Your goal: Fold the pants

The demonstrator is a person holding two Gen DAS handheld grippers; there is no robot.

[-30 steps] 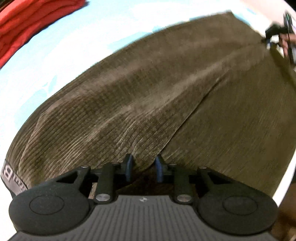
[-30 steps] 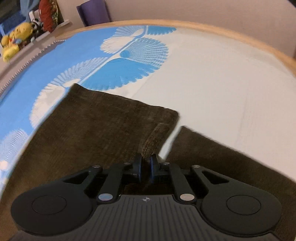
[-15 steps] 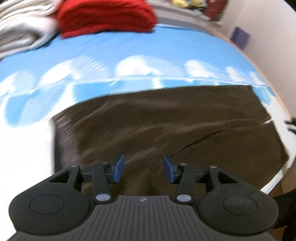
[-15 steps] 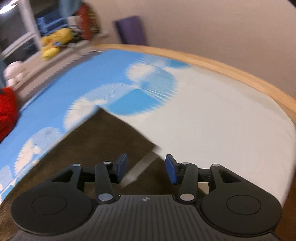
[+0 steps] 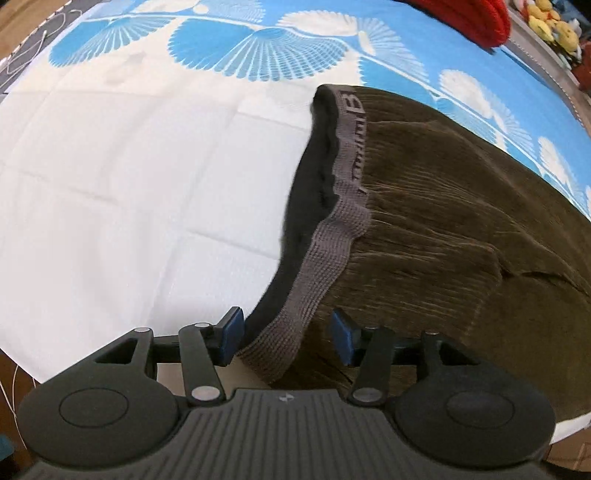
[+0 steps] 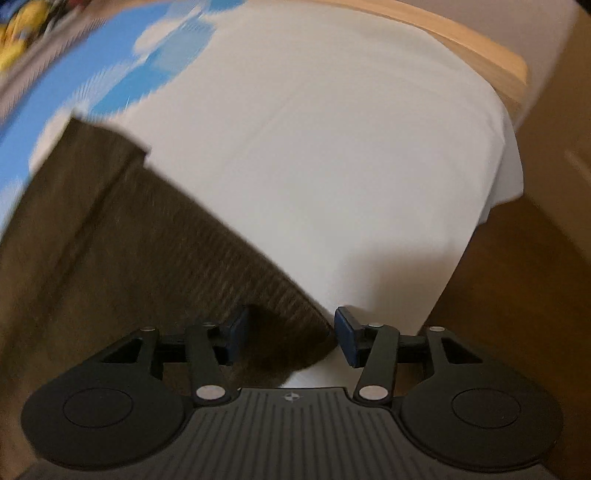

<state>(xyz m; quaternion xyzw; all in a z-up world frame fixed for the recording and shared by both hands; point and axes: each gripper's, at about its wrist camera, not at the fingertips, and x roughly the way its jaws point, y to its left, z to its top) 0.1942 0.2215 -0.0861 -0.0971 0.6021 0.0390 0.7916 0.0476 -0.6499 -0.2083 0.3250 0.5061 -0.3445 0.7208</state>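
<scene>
- Bed cover point(image 5: 129, 177): white with a blue fan print; it carries everything I list here, and its near edge drops off just beside my left tool
- Pants point(image 5: 443, 240): brown ribbed cloth, lying flat on the cover with one long fold made, I judge; the near hem end shows in the right view point(image 6: 155, 258), blurred
- Left gripper point(image 5: 286, 341): I have just been opening its jaws, now about half spread; the waistband corner sits between the blue pads, neither pad pressing, nothing held
- Right gripper point(image 6: 290, 341): likewise just been opening, half spread; the hem corner lies between the pads, not gripped
- Waistband point(image 5: 343, 206): grey elastic, rumpled, dark lining gaping beside it
- Red folded garment point(image 5: 476, 18): at the far edge, well apart
- Risk: closing on the top layer only would split the fold on the next lift; the near waistband corner overhangs the edge and could drag the cloth off; the rumpled band may set a crooked crease
</scene>
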